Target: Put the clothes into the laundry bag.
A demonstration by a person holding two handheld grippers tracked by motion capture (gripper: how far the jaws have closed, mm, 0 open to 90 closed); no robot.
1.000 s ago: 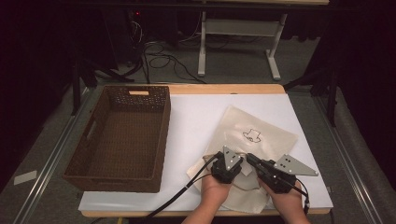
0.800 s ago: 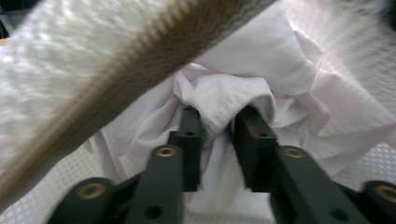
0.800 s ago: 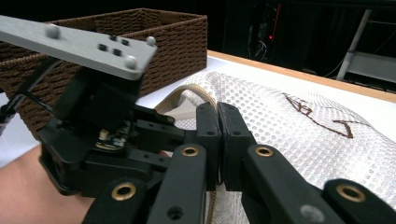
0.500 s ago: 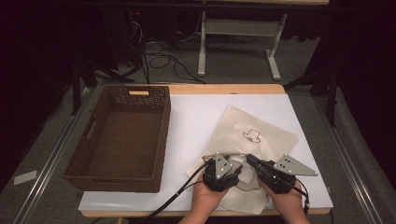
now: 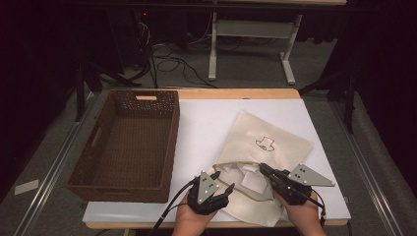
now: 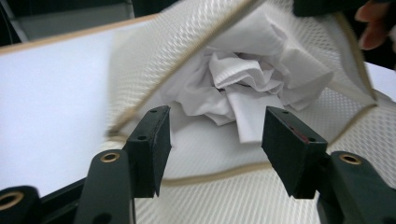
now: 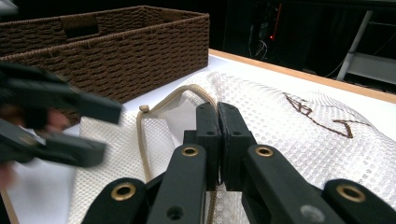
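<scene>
High view: we see the cream mesh drawstring laundry bag (image 5: 268, 162) lying on the white table cover (image 5: 206, 123), its mouth toward the person, with the empty dark brown woven basket (image 5: 130, 142) to its left.
Left gripper (image 5: 217, 188): it sits just before the bag mouth; its jaws have just been opening and stand half-wide, with nothing between them.
Right gripper (image 5: 264, 170): we read it as clamped on the bag's upper rim, holding the mouth open.

Left gripper view: the crumpled white cloth (image 6: 243, 88) lies straight ahead inside the bag, beyond the fingertips.
Bearing: the left gripper is the nearer; we judge a straight reach forward.

Right gripper view: jaws pressed together on the beige drawstring edge (image 7: 154, 109).
</scene>
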